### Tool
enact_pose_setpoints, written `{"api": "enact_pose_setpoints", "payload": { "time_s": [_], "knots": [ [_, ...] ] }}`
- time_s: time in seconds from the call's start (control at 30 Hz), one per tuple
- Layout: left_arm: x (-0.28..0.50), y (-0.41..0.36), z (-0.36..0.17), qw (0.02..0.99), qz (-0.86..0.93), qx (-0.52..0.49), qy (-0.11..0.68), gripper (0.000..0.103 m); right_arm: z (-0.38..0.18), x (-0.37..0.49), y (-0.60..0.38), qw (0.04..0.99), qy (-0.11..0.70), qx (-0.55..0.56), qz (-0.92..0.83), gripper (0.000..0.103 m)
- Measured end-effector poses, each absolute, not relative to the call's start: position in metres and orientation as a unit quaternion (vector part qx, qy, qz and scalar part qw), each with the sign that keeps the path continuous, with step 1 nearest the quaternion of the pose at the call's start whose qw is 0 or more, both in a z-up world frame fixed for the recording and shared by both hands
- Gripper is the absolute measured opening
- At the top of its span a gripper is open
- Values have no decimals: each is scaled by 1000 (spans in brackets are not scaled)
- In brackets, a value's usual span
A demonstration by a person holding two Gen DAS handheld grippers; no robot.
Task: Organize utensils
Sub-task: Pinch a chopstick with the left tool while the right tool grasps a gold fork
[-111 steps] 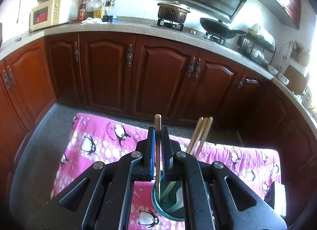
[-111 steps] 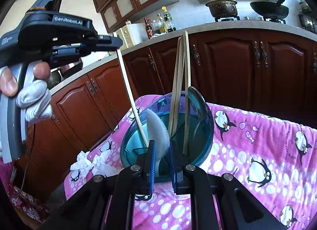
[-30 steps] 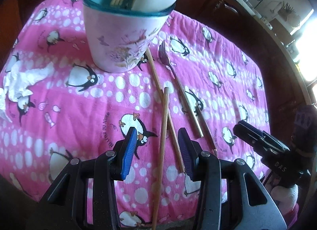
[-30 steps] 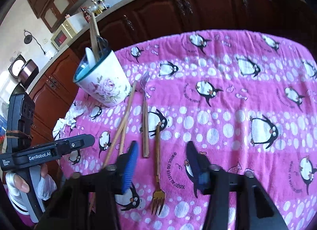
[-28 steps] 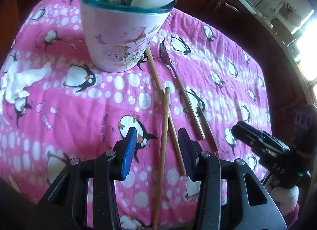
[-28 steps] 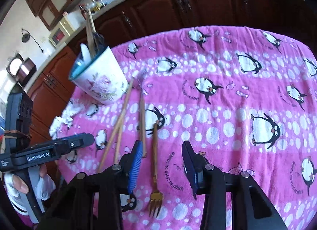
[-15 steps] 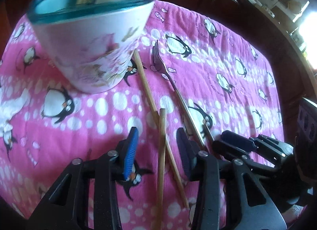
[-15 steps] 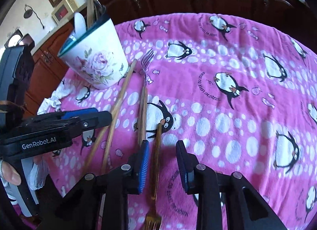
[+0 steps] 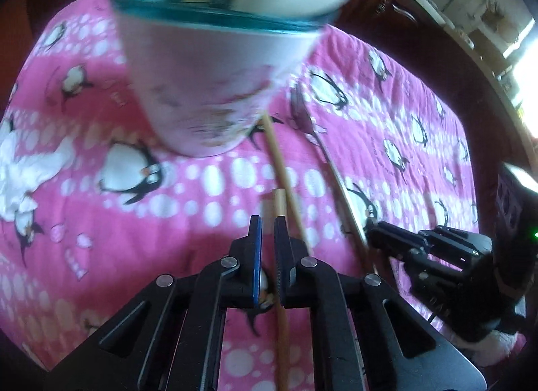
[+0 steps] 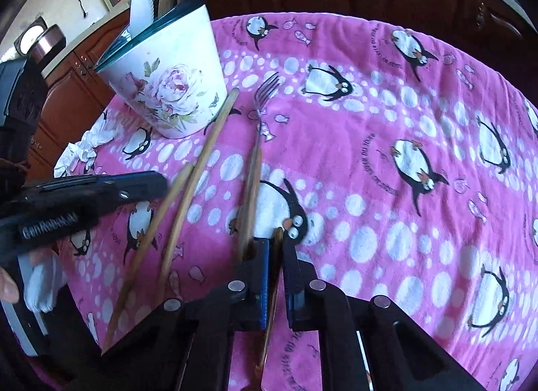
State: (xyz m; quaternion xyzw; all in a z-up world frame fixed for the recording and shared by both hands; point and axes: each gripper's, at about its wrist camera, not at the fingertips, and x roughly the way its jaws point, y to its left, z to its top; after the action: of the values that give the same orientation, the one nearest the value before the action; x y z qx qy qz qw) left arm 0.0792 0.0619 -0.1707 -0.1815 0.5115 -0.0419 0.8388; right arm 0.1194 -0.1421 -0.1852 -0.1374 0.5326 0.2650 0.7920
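Both black two-finger grippers pointed down, the left gripper squeezed on a thin wooden chopstick, the right gripper squeezed on a brown-handled fork.

White lettering on the side of the black left-hand tongs is smeared by motion; it looks like "GenRobot", though I can't be sure. The pink penguin-patterned fleece cloth carries small curved dark lettering beside several penguins, too small to read.
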Motion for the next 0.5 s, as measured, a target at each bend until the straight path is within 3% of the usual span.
{"api": "enact_pose_setpoints", "payload": {
  "time_s": [0.3, 0.5],
  "knots": [
    [68, 81, -178, 832, -29, -202, 517, 6, -182, 121, -164, 784, 555, -121, 252, 7],
    [72, 71, -174, 832, -49, -194, 518, 23, -183, 123, -159, 774, 563, -140, 254, 7]
  ]
}}
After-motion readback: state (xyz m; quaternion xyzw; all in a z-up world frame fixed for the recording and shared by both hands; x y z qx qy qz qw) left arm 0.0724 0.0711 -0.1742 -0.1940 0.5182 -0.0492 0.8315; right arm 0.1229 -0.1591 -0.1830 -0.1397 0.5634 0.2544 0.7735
